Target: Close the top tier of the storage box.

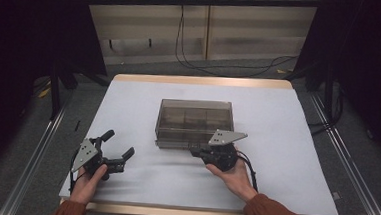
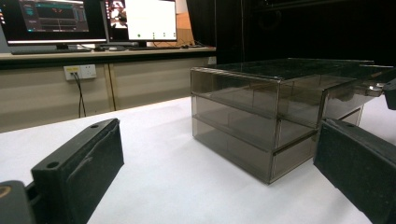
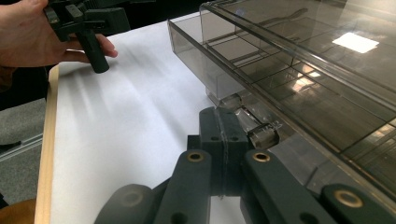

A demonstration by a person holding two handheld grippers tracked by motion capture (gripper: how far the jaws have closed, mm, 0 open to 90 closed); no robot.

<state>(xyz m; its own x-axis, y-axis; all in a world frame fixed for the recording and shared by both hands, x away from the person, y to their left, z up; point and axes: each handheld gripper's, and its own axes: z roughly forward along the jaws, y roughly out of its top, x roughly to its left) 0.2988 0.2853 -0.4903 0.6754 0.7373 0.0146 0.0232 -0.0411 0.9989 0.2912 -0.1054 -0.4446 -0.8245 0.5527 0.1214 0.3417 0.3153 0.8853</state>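
Drawer box (image 1: 194,123) mid-desk (image 1: 286,143), smoked plastic, judged rigid, light, slippery; small front handle (image 3: 261,133) best hold, pinched by closed right gripper (image 3: 223,122); left gripper (image 1: 120,147) open, empty, aside.

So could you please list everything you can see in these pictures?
drawer box: one, smoky clear plastic, middle of the table, top drawer pulled slightly out
drawer handle: one, clear, at the box's front, beside the right tongs' tips
table: one, white top with a wooden edge
monitors: at least two, lit, on a desk behind the table
wall socket: one, white, below that desk
floor cables: several, black, beyond the table
left tongs: black, open, near the table's left front, apart from the box
right tongs: black, shut, at the drawer handle
hands: two, one holding each tongs, rust-coloured sleeves
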